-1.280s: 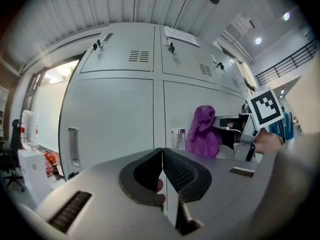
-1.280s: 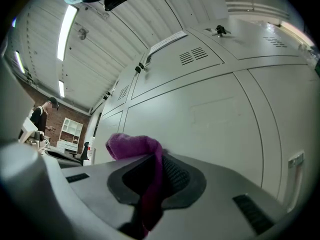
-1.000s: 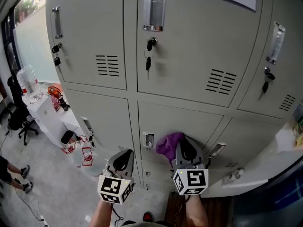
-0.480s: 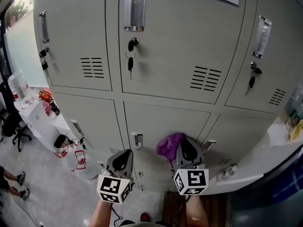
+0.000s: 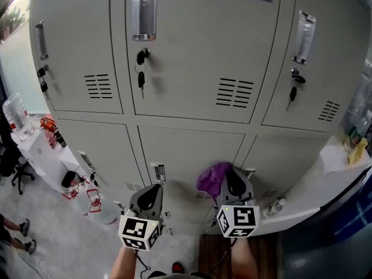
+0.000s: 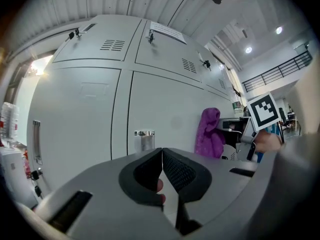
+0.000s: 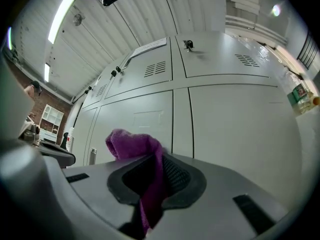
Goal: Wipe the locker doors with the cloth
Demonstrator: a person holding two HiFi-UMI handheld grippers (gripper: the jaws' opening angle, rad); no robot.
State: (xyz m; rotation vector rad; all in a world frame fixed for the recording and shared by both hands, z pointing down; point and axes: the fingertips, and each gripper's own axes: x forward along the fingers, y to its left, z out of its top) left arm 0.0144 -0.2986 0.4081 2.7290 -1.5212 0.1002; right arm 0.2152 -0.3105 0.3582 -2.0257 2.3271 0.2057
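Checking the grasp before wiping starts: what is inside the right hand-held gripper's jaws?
The purple cloth is clamped in the right hand-held gripper, its bunched end sticking out toward the locker doors. How far the cloth runs down behind the pads is covered.

lockers (image 5: 192,51) ahead, cloth (image 5: 210,178) before them (low)

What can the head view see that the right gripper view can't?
Only the head view shows the grey floor below the lockers and the black office chair. Only the right gripper view shows the white ribbed ceiling with its long strip light, and, up close, the jaws of the right gripper shut on the purple fluffy cloth. Both show that cloth in the right gripper, and the pale grey metal locker doors.
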